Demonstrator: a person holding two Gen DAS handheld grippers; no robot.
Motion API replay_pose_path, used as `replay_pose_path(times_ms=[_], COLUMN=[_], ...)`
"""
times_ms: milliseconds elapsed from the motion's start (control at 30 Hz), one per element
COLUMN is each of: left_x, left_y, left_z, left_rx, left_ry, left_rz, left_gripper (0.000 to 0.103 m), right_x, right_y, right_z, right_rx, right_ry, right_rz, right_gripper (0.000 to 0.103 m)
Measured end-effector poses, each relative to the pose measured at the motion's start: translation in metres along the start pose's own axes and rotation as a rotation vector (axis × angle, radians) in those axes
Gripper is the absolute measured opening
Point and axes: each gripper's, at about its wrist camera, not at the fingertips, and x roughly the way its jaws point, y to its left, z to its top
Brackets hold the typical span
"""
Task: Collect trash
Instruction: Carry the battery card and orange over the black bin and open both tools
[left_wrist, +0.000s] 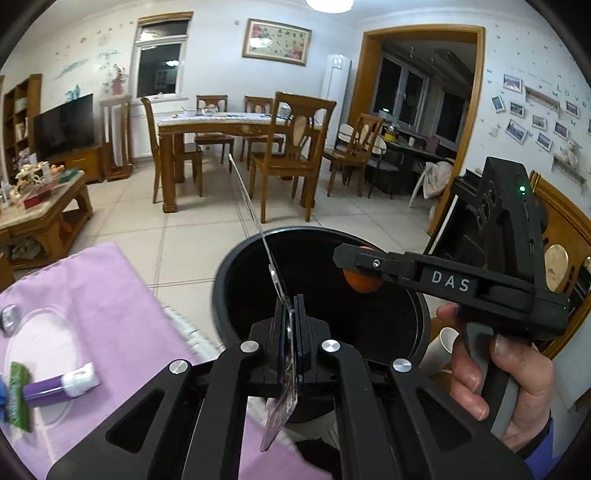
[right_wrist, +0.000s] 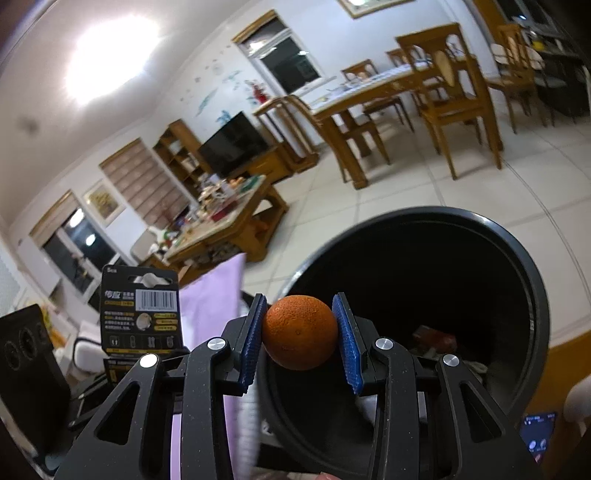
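Holding an orange (right_wrist: 299, 332) between its blue pads (right_wrist: 347, 350), the right gripper (right_wrist: 300, 341) is clenched on the fruit just over the near rim of the black bin (right_wrist: 532, 295), bin mouth straight ahead and below the fingers. The left gripper (left_wrist: 291, 325) is pinched tight on a flat blister pack (right_wrist: 140, 314) held edge-up, tip of the pack over the same bin. Step in hand looks like the drop: push both claws further forward so orange and pack sit over the dark middle, not the rim, then let go; the pack is long and could catch the edge, so tilt it down first. Inside the bin, some reddish scrap and pale bits lie at the bottom. Purple cloth (left_wrist: 110, 295) left of the claws carries a purple tube (left_wrist: 61, 387) and green wrapper (left_wrist: 18, 398).
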Motion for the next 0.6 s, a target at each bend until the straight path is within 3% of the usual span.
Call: replay_pose_path(times_ms=[200,600], left_x=[0.031,0.053], left_y=[-0.011,-0.014], left_z=[0.002,-0.003], left_rx=[0.02,0.045], left_ry=[0.043,0.087], left_rz=[-0.02,-0.037], left_gripper=[0.005,0.005], right_x=[0.0,0.021], right_y=[-0.036,-0.059], right_z=[-0.006,-0.01], right_rx=[0.05,0.1], right_ry=[-0.004,0.02], right_rz=[-0.046,-0.066], right_gripper=[0.038,0.038])
